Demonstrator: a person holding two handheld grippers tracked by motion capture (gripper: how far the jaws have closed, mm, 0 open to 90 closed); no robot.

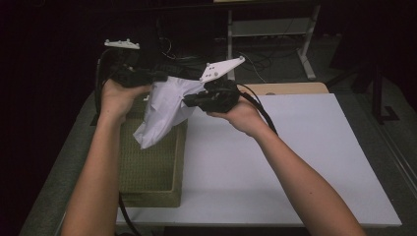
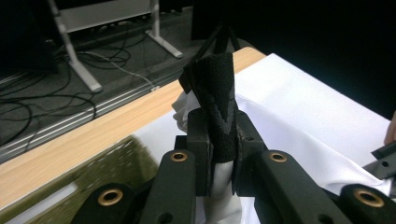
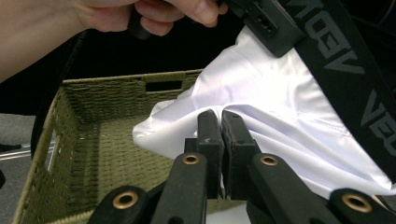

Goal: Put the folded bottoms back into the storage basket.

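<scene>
Counting from the left: one green woven basket (image 1: 153,189), one white garment (image 1: 164,110) with a black lettered waistband (image 3: 348,65), two grippers, one white board (image 1: 305,162) on the table. The basket sits at about eight o'clock on the table, its long side against the board's left edge. In the high view its floor looks bare; the garment hangs above its far end, the lowest fold dipping within the rim's outline, and whether it touches the weave I cannot tell.

The left gripper (image 1: 156,77), at eleven o'clock, is clenched on the black waistband; in the left gripper view the band (image 2: 217,100) stands up between the closed jaws with white cloth beneath. The right gripper (image 1: 189,102), just past twelve o'clock, is clamped on a white fold of the same garment (image 3: 261,116); in the right gripper view its jaws meet on the cloth edge, with the basket (image 3: 93,140) open behind. The garment is stretched in the air between the two tools.
</scene>
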